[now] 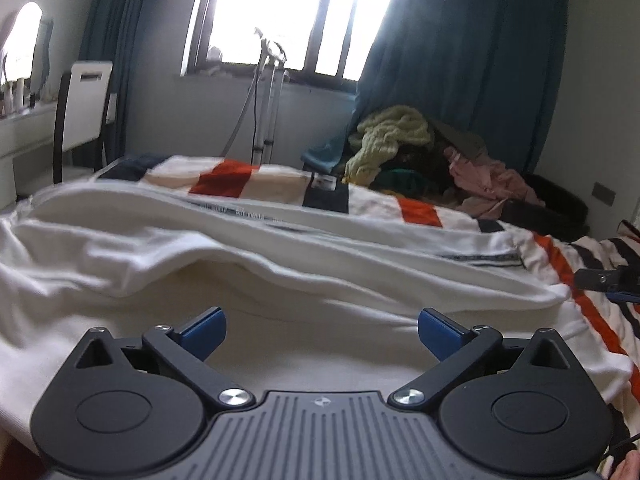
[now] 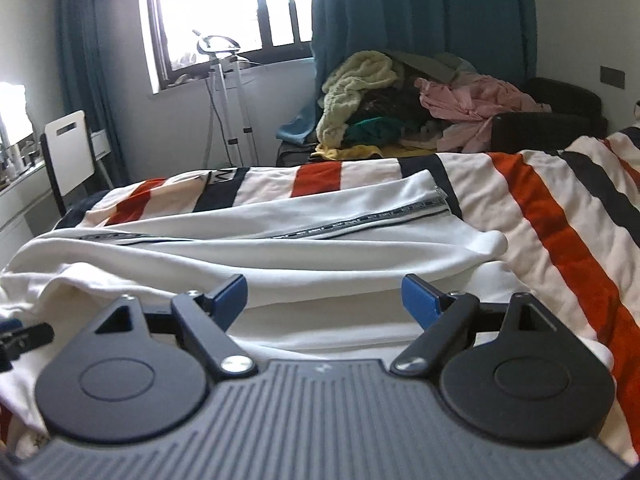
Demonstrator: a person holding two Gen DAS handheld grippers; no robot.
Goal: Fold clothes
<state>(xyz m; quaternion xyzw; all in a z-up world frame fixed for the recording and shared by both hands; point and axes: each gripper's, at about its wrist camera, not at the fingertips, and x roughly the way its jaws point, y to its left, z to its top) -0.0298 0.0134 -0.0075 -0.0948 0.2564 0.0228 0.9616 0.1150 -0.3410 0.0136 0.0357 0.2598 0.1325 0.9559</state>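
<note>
White cotton garment with a printed grey tape stripe (image 2: 280,240) lying rumpled on the striped bedspread (image 2: 560,216), left gripper (image 1: 320,334) hovering spread wide above it, right gripper (image 2: 324,300) likewise parted, both holding nothing.

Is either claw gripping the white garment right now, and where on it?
Neither. The left claw and right claw are open above the white garment, pads clear.

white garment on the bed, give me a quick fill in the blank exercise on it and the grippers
1. The white garment lies on a bedspread striped in white, dark and ____.
2. Both the left gripper and the right gripper have their jaws ____, with nothing held.
3. The pads on each gripper's fingers are coloured ____.
4. The clothes pile behind the bed sits in front of a ____ curtain.

Missing words: orange; open; blue; teal
</note>
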